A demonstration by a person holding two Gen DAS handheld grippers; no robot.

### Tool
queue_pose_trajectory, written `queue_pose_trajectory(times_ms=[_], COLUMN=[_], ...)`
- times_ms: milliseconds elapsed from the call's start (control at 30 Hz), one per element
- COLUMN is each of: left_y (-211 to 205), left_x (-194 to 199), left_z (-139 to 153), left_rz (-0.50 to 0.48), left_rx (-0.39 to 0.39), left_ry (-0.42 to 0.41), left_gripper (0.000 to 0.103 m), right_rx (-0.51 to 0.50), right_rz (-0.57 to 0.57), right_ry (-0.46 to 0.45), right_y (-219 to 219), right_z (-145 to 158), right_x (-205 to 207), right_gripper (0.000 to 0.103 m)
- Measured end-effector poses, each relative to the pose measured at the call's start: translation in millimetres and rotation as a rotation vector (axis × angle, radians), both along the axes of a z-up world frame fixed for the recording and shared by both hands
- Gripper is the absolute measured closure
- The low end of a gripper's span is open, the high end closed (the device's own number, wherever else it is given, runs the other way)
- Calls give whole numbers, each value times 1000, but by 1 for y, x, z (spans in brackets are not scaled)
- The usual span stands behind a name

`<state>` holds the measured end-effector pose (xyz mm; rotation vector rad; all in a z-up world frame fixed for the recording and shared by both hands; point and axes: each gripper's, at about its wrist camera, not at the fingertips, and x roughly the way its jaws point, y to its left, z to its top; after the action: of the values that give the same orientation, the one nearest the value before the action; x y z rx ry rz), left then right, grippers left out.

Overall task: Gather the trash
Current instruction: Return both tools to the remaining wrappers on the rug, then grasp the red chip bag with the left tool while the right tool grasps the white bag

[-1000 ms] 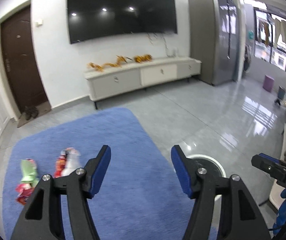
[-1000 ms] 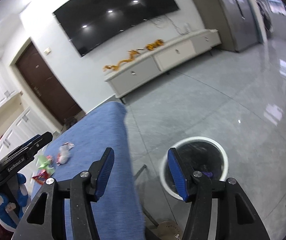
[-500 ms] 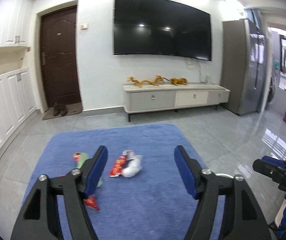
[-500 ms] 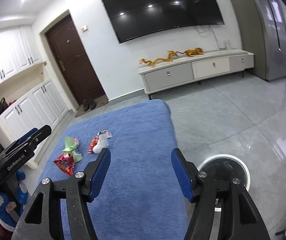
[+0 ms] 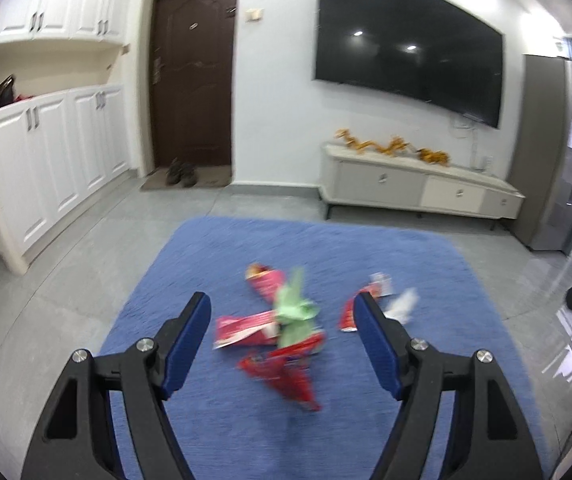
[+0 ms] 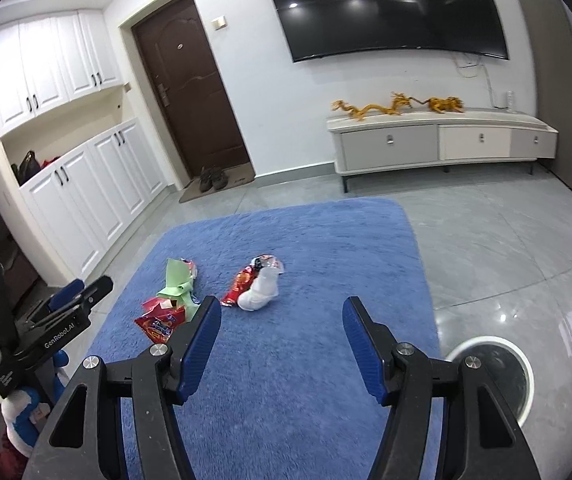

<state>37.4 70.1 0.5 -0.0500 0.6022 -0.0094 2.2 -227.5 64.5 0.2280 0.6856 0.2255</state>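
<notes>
The left gripper has its fingers wide apart and holds nothing; the red wrappers and the green wrapper lie on the blue rug between and just ahead of its fingers. More to the right, the right gripper is also spread wide and empty, with the white crumpled paper lying ahead of its left finger, apart from it. The white trash bin stands on the floor beside the rug, behind the right finger.

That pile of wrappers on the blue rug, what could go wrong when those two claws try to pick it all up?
Both grippers, left and right, are open and empty above the blue rug.

1. The green wrapper overlaps the red wrappers, so one pinch may lift only part of the heap and drop the rest.
2. The white crumpled paper rests against another red wrapper; grabbing one could push the other away.
3. The bin stands off the rug's right side, so light pieces might slip out on the way.
</notes>
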Motion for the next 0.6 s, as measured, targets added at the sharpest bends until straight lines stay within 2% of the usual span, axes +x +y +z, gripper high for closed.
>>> queue_pose_trajectory(times_ms=[133,300,600], left_y=[35,53,16], left_x=[6,4,22], left_z=[-21,-42,-83], left_rz=[43,41,-59], left_rx=[-24,-86,-156], left_ry=[45,81,220], left_gripper=[31,31,31], right_rx=[4,18,47], right_rz=[31,76,144], right_ry=[31,85,196], right_y=[7,18,42], right_z=[-15,-40,-94], right_x=[29,65,125], right_gripper=[42,42,42])
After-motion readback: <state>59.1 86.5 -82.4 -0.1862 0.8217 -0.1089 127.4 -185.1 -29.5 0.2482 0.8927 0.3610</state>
